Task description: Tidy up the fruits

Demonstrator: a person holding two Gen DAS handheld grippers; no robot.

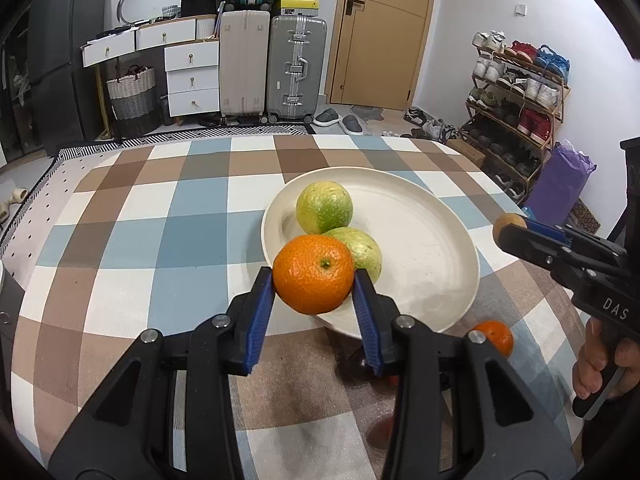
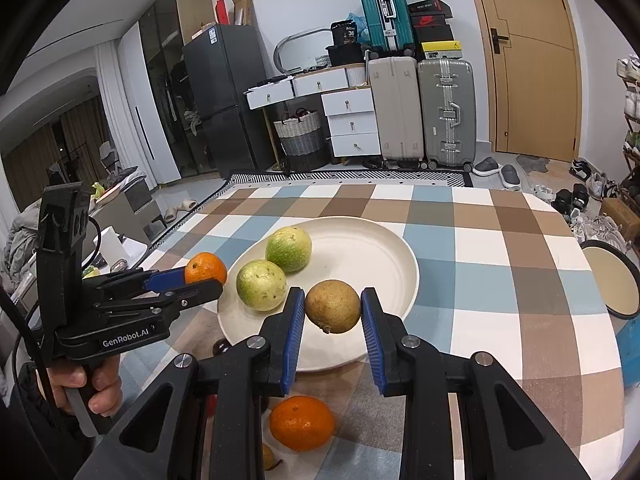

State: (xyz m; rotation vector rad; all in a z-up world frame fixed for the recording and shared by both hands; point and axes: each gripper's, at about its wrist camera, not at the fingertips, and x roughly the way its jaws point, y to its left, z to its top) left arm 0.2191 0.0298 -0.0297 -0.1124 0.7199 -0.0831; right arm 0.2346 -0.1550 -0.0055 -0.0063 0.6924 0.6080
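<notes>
Since both grippers carry round fruit over the plate [image 2: 400, 256], the left gripper [image 1: 313, 280] with its jaws squeezing an orange [image 1: 314, 274], the right gripper [image 2: 333, 307] clamping a brown fruit [image 2: 333, 306], either could roll into the two green fruits [image 2: 288, 249] or off onto the counter [image 2: 500, 280] if let go too high.

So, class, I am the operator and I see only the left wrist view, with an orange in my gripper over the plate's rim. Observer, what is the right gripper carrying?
Observer: The right gripper is shut on a brownish-yellow fruit, held over the near part of the white plate.
Operator: How many fruits lie on the plate?
Observer: Two green ones, both on its left half; the right half is bare.
Operator: Anything beyond my right edge?
Observer: A round dark-rimmed lid or dish sits at the table's right edge.
Operator: Any loose fruit?
Observer: One orange on the cloth, nearer than the plate, below the right gripper.
</notes>
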